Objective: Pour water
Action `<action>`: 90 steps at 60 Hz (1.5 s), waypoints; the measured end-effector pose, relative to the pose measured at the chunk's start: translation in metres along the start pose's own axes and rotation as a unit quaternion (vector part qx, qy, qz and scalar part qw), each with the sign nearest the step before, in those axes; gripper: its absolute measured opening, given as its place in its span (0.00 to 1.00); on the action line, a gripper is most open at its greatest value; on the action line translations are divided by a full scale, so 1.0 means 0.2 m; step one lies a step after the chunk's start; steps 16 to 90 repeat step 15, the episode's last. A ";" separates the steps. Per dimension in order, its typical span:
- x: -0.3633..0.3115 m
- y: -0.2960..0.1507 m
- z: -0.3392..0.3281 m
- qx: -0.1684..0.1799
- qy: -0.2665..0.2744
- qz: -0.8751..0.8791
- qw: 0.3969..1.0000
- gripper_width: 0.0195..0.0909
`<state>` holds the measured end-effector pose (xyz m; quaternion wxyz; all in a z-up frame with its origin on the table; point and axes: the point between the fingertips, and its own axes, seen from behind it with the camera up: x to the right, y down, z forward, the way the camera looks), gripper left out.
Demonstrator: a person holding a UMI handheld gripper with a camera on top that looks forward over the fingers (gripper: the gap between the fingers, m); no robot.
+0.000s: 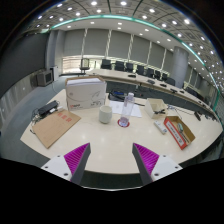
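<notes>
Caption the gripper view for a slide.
Open fingers hover over a table, short of a bottle and white cup standing beside a white box.

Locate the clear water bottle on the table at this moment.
In the gripper view the clear bottle stands mid-table, well beyond the open gripper, just right of the white cup and in front of the white box.

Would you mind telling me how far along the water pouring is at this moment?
Nothing looks done yet. The gripper is open and empty, held back from the table. The bottle and the cup stand untouched well beyond the fingers. Approaching, grasping the bottle and pouring are all left.
</notes>
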<state>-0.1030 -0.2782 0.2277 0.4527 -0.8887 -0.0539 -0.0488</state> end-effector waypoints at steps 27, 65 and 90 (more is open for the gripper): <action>-0.01 0.02 -0.10 0.000 -0.001 0.014 1.000 0.93; -0.01 0.02 -0.10 0.000 -0.001 0.014 1.000 0.93; -0.01 0.02 -0.10 0.000 -0.001 0.014 1.000 0.93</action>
